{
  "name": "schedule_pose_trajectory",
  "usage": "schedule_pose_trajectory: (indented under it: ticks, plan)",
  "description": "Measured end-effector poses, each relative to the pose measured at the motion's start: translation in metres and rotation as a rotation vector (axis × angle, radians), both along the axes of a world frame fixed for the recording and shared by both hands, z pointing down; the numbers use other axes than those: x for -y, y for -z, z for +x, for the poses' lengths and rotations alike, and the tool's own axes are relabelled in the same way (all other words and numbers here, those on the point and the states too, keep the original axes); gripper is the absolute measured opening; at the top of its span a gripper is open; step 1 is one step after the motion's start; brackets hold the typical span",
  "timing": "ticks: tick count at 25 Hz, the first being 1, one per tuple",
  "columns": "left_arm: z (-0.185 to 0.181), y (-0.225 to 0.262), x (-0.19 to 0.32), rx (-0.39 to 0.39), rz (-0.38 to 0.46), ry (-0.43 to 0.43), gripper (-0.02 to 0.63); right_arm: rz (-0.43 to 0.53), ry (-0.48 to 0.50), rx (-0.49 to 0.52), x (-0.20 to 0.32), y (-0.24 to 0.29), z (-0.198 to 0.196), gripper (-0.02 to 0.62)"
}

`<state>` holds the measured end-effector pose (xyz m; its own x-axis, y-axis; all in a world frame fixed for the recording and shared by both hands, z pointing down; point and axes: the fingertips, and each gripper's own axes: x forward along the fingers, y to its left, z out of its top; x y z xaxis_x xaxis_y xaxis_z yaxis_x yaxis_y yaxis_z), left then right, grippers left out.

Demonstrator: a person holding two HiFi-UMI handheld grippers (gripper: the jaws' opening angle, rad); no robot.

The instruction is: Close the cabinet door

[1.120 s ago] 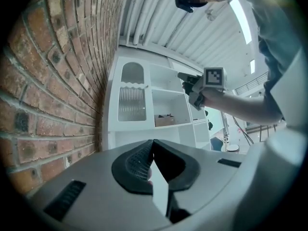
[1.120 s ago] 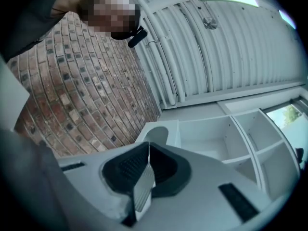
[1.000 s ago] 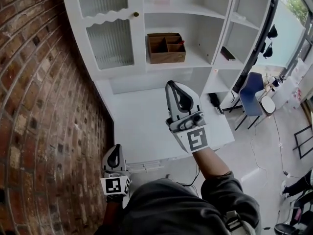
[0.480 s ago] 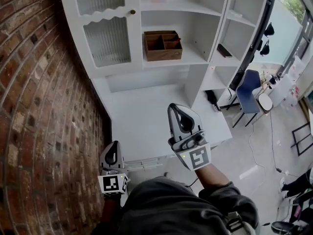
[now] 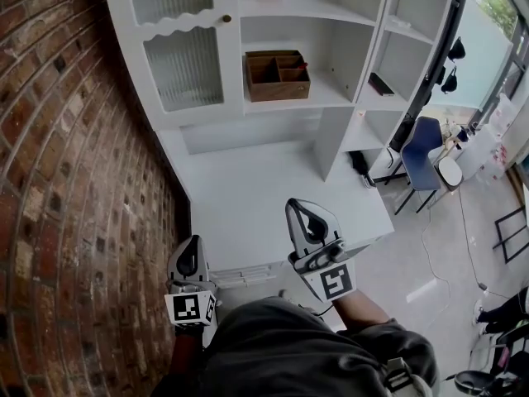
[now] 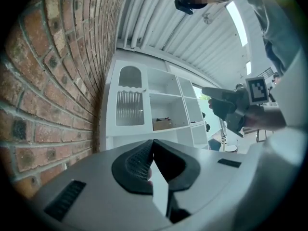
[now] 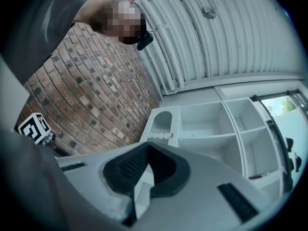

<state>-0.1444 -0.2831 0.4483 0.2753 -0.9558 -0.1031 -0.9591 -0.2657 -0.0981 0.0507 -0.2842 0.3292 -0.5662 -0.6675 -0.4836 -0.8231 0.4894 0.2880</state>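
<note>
Beyond the white tabletop (image 5: 248, 188), the ribbed-glass cabinet door (image 5: 186, 64) is standing upright, apparently flush with its frame, with the brass knob (image 5: 226, 19) on its right edge. The right tool (image 5: 297, 209) is hanging over the tabletop's near edge, clenched on nothing. The left tool (image 5: 188, 251) is sitting beside the brick wall (image 5: 66, 180), likewise clenched and empty. The door is lying well ahead of both, and the right tool is judged nearer the knob.

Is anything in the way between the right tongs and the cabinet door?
Nothing visible blocks the way. Only the white desk stretches between the right tongs and the cabinet door, which already looks shut.
</note>
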Motion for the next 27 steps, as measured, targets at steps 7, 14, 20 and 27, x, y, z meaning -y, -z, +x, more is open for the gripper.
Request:
schedule_pose_trajectory:
  ticks: [7, 14, 20, 27]
  plan:
    - [0.001, 0.000, 0.003, 0.007, -0.003, -0.009, 0.003, -0.026, 0.005, 0.001, -0.003, -0.010, -0.003, -0.002]
    - [-0.001, 0.000, 0.006, 0.001, 0.002, -0.004, 0.003, -0.039, 0.009, -0.011, -0.001, -0.015, -0.005, -0.002]
    - [-0.003, -0.002, 0.008, -0.001, -0.002, 0.000, 0.003, -0.044, 0.008, -0.013, 0.003, -0.016, -0.005, -0.002]
    - [-0.004, -0.005, 0.008, -0.001, -0.018, 0.007, 0.003, -0.052, 0.004, -0.026, 0.005, -0.019, -0.005, -0.002]
